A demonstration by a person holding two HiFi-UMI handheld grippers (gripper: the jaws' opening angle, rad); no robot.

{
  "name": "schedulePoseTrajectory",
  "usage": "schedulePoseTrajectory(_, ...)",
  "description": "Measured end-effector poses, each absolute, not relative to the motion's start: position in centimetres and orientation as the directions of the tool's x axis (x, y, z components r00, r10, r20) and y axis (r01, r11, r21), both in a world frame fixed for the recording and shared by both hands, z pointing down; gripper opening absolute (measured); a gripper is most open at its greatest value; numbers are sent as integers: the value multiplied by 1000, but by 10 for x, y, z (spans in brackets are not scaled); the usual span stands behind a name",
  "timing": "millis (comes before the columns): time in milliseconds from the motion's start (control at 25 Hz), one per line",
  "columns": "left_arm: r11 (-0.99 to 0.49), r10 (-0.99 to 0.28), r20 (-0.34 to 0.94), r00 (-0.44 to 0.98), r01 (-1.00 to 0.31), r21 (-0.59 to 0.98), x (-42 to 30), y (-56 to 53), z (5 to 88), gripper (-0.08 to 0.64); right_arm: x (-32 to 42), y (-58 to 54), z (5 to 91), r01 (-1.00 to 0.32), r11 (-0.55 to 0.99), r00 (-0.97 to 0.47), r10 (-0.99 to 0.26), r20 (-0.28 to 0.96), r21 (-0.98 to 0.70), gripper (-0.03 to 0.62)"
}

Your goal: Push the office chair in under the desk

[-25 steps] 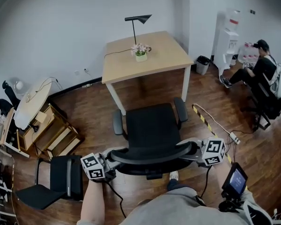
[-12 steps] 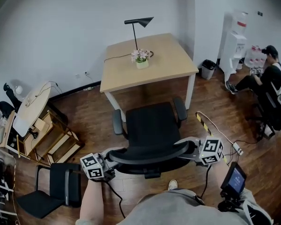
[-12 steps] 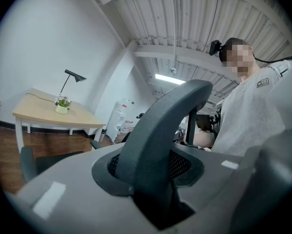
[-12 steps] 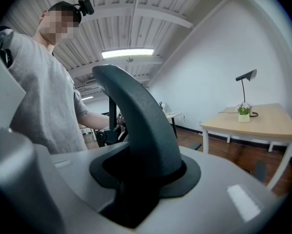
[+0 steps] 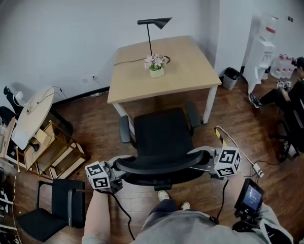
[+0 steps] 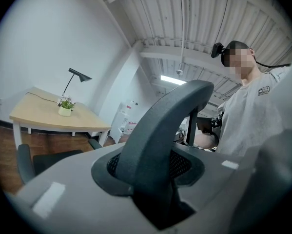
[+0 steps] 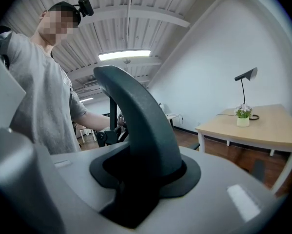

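Left gripper (image 5: pixel 113 171) first, head view: it's clamped on the left end of the backrest (image 5: pixel 159 164) of the office chair (image 5: pixel 159 136). Right gripper (image 5: pixel 206 160) is clamped on the other end, so that's 2 grips on 1 curved rim. The chair sits right in front of the person with the seat facing the desk (image 5: pixel 164 78). Its front edge is just short of the desk's near edge, lined up between the 2 near legs (image 5: pixel 208 105). The backrest runs side to side, roughly parallel to that edge, so the desk is dead ahead of both grippers and neither hand looks nearer. I'd guess it needs an even, straight shove, since a lopsided one would probably swivel it toward a leg.

Left gripper view: jaws pinching the dark rim, desk off ahead-left with a flower pot (image 6: pixel 64 110) on it.

Right gripper view: same deal, jaws closed on the rim, desk ahead-right.
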State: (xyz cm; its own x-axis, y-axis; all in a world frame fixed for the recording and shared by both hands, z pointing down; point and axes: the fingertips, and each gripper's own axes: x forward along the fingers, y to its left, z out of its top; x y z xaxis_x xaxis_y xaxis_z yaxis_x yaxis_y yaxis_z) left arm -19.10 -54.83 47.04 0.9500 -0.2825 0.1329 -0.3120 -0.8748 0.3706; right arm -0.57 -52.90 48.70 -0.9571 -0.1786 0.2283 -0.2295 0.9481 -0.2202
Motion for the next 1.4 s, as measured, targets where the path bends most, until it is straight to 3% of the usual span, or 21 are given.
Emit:
schedulePoseTrajectory(1120, -909, -208, 101, 973, -230, 348, -196, -742, 467, 150, -13, -719, 487, -286, 929, -943, -230, 240, -234, 161)
schedulePoseTrajectory(1400, -911, -196, 101, 975, -220, 350, -192, -797, 465, 150, -9, -771, 481, -258, 937, -958, -218, 186, -234, 158)
